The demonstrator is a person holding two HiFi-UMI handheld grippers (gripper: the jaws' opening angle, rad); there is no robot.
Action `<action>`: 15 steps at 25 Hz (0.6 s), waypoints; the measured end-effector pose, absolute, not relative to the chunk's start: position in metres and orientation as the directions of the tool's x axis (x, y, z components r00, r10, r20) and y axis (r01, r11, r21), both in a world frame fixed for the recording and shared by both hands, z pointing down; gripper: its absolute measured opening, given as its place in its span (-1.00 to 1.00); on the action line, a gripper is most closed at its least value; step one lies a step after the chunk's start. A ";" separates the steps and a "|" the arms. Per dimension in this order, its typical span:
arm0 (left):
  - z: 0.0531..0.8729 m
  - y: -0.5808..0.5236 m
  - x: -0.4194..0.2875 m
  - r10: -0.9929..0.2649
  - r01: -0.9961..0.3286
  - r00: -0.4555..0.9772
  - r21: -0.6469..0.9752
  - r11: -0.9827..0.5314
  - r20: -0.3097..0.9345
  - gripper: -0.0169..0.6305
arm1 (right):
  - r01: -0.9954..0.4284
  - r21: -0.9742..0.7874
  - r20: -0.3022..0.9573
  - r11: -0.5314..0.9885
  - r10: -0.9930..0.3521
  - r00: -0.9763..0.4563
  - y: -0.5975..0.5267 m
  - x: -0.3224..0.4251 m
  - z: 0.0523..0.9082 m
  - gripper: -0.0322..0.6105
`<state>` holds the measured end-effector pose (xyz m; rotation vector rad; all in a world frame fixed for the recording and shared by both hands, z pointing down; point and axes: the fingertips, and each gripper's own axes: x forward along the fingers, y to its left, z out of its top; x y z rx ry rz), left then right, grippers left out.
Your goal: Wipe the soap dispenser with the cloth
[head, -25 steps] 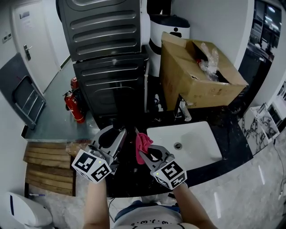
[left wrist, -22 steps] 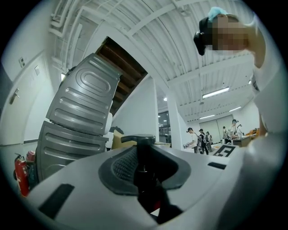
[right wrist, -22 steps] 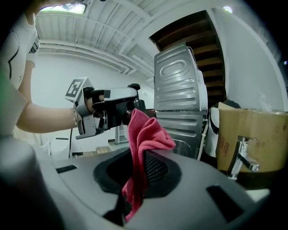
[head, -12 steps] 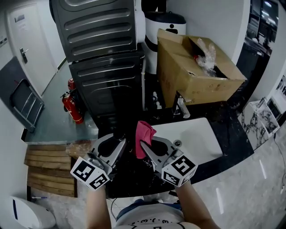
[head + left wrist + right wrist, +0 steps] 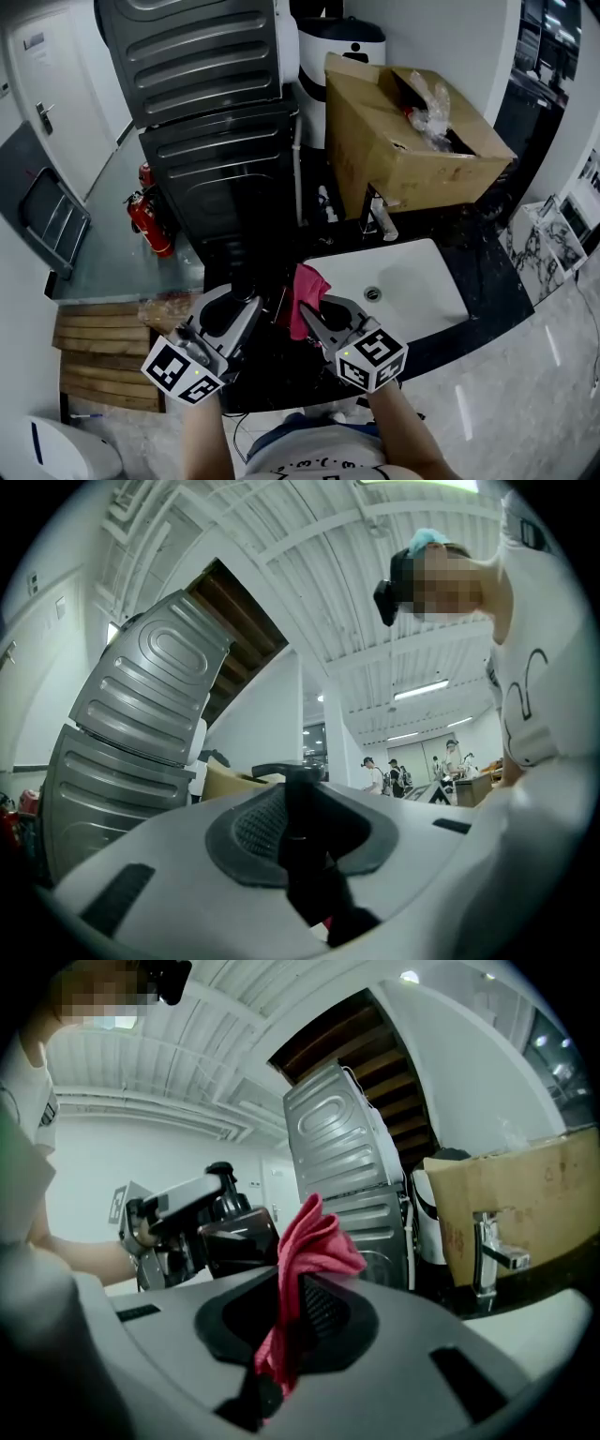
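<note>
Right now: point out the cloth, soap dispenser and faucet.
cloth (image 5: pixel 317 1241), right gripper view, bunched upper fold.
soap dispenser (image 5: pixel 234 1246), right gripper view, dark bottle body.
faucet (image 5: pixel 483 1255), right gripper view, upright column.

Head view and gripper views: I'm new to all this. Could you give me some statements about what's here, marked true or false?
1. The right gripper grips a red cloth. True.
2. The left gripper is empty. False: its jaws are shut on a dark soap dispenser.
3. A cardboard box stands behind the white sink. True.
4. The cloth lies in the sink. False: it is held up in the right gripper.
</note>
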<state>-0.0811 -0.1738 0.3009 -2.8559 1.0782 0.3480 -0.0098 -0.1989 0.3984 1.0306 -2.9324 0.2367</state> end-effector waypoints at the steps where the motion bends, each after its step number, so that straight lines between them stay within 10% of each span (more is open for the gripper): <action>1: 0.300 -0.172 -0.081 -0.636 -0.653 0.733 0.013 -0.757 -0.242 -0.67 | -0.627 -0.131 0.097 0.768 -0.620 -0.779 -0.198 -0.010 0.405 -0.75; 9: 0.303 -0.160 -0.068 -0.576 -0.598 0.789 -0.051 -0.800 -0.213 -0.67 | -0.651 -0.133 0.065 0.748 -0.649 -0.758 -0.206 0.021 0.390 -0.75; 15: 0.301 -0.148 -0.059 -0.501 -0.524 0.847 -0.129 -0.842 -0.176 -0.67 | -0.418 -0.134 -0.058 0.899 -0.428 -0.902 -0.196 0.014 0.335 -0.75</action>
